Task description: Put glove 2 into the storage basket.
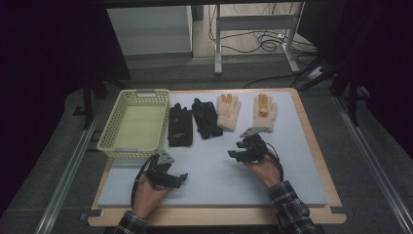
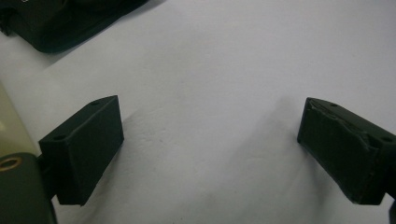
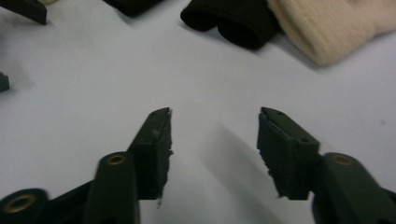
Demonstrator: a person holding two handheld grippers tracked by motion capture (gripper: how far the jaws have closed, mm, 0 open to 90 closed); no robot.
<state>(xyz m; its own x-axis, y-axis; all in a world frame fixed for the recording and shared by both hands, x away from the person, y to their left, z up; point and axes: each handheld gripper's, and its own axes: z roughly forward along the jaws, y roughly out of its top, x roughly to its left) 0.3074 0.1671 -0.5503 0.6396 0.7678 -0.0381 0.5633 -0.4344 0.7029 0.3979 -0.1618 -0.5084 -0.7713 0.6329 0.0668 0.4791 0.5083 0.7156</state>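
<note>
Jaws of the right gripper (image 1: 237, 149) stand half apart with nothing between them, near the black glove (image 1: 207, 118) and the cream glove (image 1: 228, 111) at the far side of the desk (image 1: 292, 165). Left gripper (image 1: 179, 178) is open and empty too. Both gloves look soft, light and floppy; the cuff is best to pinch

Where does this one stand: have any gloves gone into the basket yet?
Nothing looks done: the yellow basket holds nothing, and two black gloves and two cream gloves lie in a row on the mat. In hand: nothing. The right claw, nearest the gloves, and the left claw are both open over bare mat. Left: seemingly all four gloves.
</note>
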